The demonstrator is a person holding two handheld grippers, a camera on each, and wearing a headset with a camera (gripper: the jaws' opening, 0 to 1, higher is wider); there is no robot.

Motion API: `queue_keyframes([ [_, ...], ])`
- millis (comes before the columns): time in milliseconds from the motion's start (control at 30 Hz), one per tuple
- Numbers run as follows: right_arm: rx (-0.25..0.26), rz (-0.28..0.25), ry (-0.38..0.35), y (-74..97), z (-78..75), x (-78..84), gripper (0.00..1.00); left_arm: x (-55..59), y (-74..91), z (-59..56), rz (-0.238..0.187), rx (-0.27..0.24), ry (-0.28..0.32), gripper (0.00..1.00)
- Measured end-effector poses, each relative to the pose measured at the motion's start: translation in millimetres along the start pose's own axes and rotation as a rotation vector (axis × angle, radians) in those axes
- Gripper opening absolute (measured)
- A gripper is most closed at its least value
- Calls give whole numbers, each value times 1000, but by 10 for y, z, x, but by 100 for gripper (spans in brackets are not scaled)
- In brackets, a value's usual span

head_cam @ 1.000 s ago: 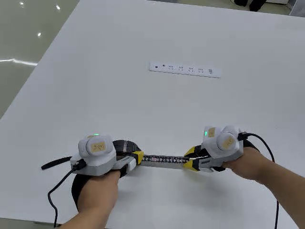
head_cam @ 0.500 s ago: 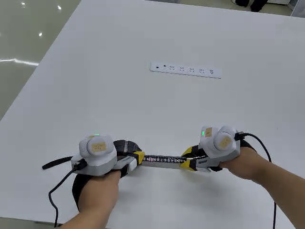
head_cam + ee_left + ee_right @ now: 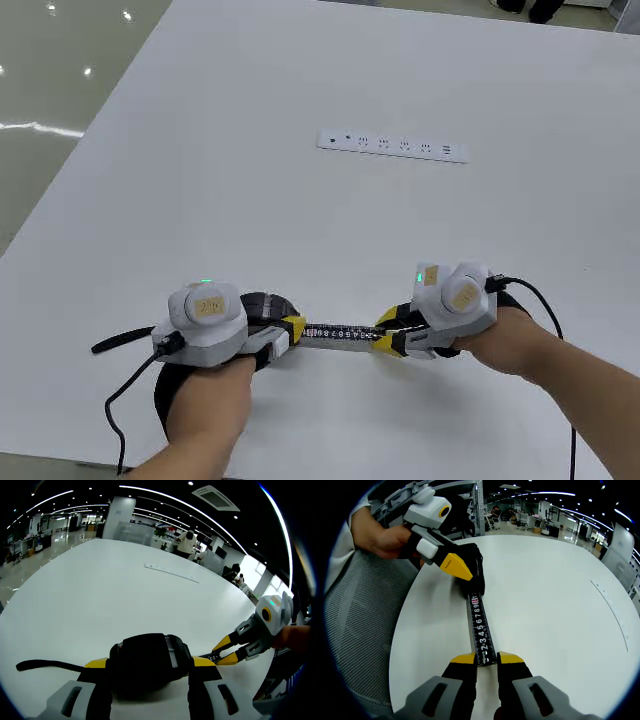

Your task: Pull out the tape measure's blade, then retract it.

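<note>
Head view shows the white table (image 3: pixel 300 90), near whose front edge the left gripper (image 3: pixel 286 331) is clamped around the black tape measure (image 3: pixel 268 305). Its short, drawn-out blade (image 3: pixel 340 333) runs across to the right gripper (image 3: pixel 388 334), whose yellow-tipped jaws are nearly closed, pinching the blade's end.

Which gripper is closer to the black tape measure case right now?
Left. The left gripper grips the tape measure case; the right gripper pinches the blade at its pulled-out end, apart from the case.
</note>
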State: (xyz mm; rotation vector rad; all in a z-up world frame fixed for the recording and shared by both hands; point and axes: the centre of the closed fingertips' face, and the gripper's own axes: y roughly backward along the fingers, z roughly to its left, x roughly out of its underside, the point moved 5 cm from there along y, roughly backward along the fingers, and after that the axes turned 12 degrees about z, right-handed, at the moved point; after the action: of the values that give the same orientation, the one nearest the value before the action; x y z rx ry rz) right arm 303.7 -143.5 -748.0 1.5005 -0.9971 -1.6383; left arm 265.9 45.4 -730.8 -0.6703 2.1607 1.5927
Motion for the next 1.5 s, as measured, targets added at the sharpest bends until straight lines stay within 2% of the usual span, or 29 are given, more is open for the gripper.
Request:
queue_keyframes([
  [1500, -14, -35, -28, -195, 53, -269, 11, 0, -3, -16, 0, 2, -4, 58],
])
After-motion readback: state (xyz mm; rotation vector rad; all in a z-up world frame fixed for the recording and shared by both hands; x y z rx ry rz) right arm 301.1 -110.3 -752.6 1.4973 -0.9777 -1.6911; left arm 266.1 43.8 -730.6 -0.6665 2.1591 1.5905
